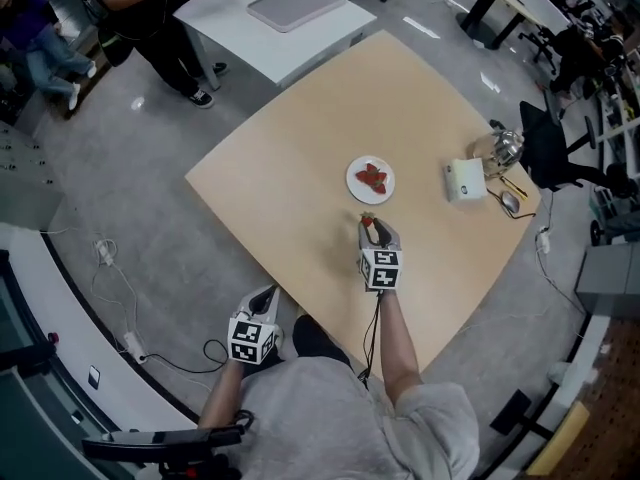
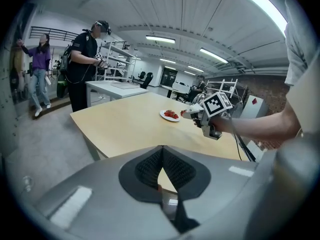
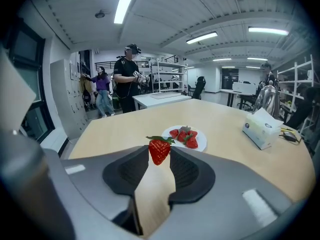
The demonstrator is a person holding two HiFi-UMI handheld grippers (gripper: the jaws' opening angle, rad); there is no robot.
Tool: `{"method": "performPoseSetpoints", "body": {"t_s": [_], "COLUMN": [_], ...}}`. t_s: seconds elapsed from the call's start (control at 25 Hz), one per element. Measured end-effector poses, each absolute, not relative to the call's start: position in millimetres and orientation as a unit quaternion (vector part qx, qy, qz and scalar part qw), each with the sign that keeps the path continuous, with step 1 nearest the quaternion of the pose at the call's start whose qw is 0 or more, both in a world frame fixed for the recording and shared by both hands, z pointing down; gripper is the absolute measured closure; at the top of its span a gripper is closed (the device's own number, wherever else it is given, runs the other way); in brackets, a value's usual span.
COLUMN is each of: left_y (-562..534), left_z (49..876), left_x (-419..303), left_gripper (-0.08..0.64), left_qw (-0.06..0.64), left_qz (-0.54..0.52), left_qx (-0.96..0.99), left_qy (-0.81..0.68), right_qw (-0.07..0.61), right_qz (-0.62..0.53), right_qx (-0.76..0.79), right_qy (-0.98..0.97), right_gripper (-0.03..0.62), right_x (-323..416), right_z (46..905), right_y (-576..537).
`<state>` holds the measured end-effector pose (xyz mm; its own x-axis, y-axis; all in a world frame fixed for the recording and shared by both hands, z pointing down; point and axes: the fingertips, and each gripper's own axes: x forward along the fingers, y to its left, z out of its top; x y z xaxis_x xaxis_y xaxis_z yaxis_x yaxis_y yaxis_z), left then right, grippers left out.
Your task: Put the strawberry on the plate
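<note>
A red strawberry [image 3: 159, 151] with green leaves is pinched between the tips of my right gripper [image 3: 160, 153], held above the tan table [image 1: 290, 198]. In the head view that gripper [image 1: 371, 231] hovers just short of the white plate [image 1: 355, 184], its strawberry [image 1: 368, 223] at its tip. The plate [image 3: 202, 144] carries several strawberries [image 3: 186, 136]. My left gripper [image 1: 264, 298] hangs off the table's near edge, away from the plate, with its tips [image 2: 162, 150] touching and nothing between them. The left gripper view shows the plate [image 2: 164, 115] and my right gripper [image 2: 192, 113] beyond it.
A white tissue box [image 1: 465, 180] and a metal kettle [image 1: 506, 147] stand at the table's right side. A white table with a grey tray [image 1: 296, 5] stands behind. A person [image 3: 129, 79] with a headset stands at that table; cables [image 1: 120, 298] lie on the floor at left.
</note>
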<state>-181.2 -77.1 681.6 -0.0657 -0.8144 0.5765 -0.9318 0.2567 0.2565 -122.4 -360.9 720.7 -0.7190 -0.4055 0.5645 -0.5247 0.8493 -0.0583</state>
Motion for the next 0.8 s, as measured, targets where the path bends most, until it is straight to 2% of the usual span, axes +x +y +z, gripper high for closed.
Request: {"method": "performPoseSetpoints", "body": {"t_s": [0.8], "left_y": [-59.4], "left_z": [674.9], "left_x": [-200.3], "left_gripper": [0.54], "left_qw": [0.34], "left_qz": [0.094], "left_qx": [0.543], "left_qy": [-0.762], "right_qw": [0.304], "right_qz": [0.117], "right_qx": [0.239], "right_qy": [-0.915], "right_gripper": [0.453], "right_x": [-190.2], "right_z": [767.5], "right_y": [-422.5]}}
